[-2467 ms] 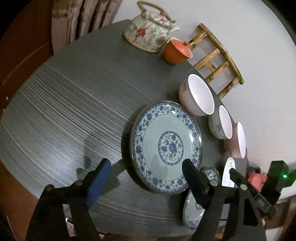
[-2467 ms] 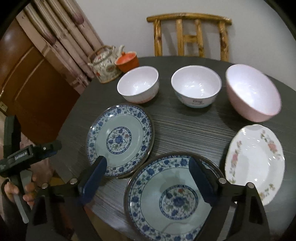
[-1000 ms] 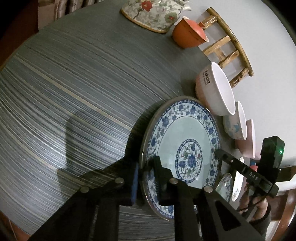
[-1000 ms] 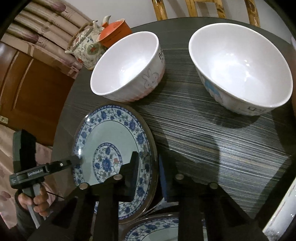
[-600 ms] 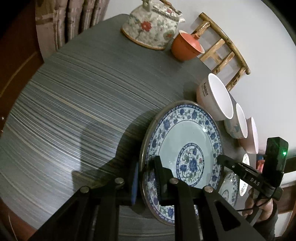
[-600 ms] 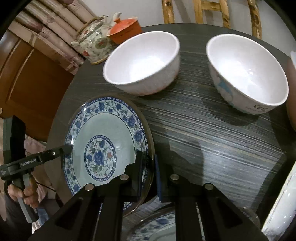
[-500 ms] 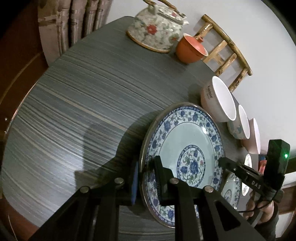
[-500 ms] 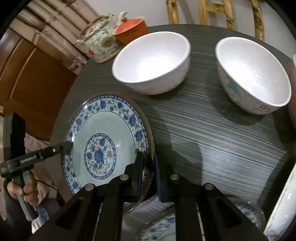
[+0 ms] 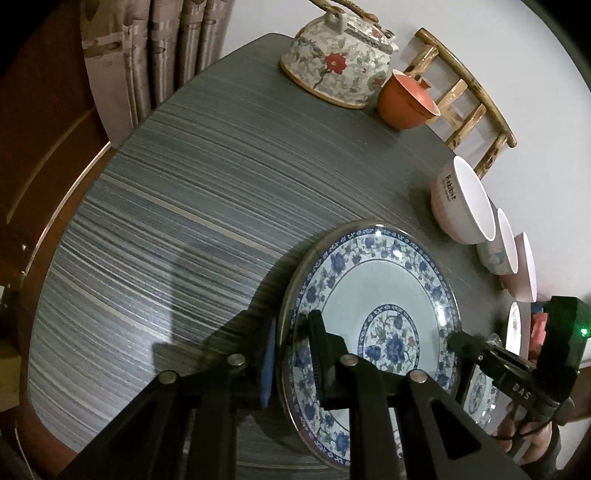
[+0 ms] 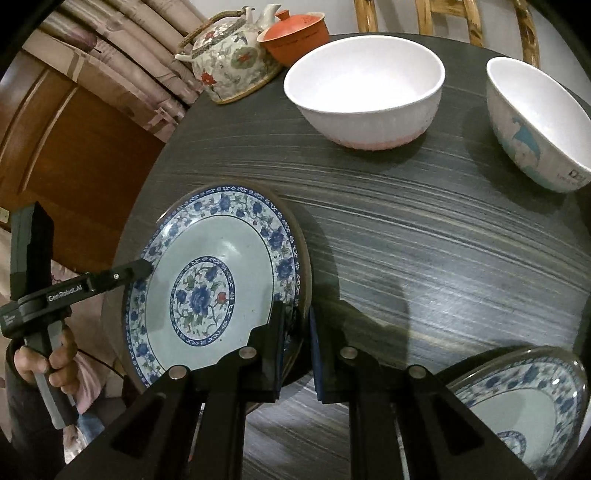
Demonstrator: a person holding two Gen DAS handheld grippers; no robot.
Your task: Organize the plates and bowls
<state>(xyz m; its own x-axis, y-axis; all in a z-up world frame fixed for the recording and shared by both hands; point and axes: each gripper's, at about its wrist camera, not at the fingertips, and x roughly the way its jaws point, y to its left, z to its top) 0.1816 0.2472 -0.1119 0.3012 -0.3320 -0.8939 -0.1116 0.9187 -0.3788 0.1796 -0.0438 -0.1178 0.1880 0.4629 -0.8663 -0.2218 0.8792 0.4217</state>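
Both tools were clamped on opposite rims of the blue-patterned plate [image 10: 207, 280], left tool [image 9: 291, 350] and right tool [image 10: 297, 332], the right's jaws having just closed; the plate, flat on the worktop [image 10: 424, 229] earlier, now hung tilted clear of it, ready for stacking. Its likely destination, a second blue plate [image 10: 524, 398], lay at four o'clock, while two white bowls [image 10: 365, 96] at twelve to two o'clock, a teapot [image 10: 229, 62] and an orange cup [image 10: 295, 33] beyond stood outside the path.

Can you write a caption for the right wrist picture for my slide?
Two grippers, the right gripper and the left gripper, pinch opposite rims of a blue-and-white plate above the dark table.
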